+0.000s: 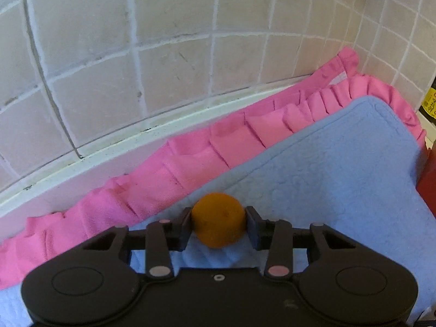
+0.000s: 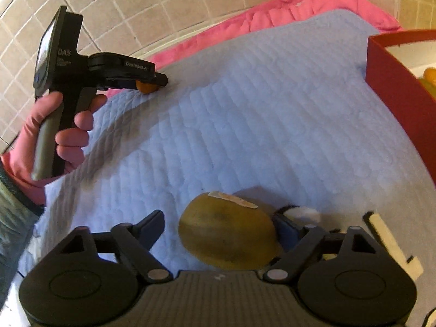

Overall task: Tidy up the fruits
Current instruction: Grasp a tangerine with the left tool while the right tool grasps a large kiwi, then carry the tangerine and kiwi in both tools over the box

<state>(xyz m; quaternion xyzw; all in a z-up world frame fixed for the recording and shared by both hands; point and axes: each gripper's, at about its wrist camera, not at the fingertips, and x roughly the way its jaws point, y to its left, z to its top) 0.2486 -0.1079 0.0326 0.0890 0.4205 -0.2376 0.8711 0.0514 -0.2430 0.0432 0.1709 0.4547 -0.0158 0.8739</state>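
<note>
My left gripper (image 1: 218,224) is shut on a small orange fruit (image 1: 218,219) just above the blue towel (image 1: 340,163). The right wrist view shows the same gripper (image 2: 152,81) with the orange fruit (image 2: 147,87) at the towel's far left edge. My right gripper (image 2: 218,229) is open around a brown-green kiwi (image 2: 227,234) with a pale sticker, lying on the blue towel (image 2: 245,109). The right finger touches the kiwi; the left finger stands apart from it. A red box (image 2: 395,87) at the right holds other fruit (image 2: 430,75).
A pink ruffled cloth (image 1: 190,158) lies under the towel along the tiled wall (image 1: 163,41). The red box's wall (image 1: 429,179) stands at the towel's right edge. A yellow-labelled dark bottle (image 1: 430,103) is beyond it. A pink-gloved hand (image 2: 68,136) holds the left gripper.
</note>
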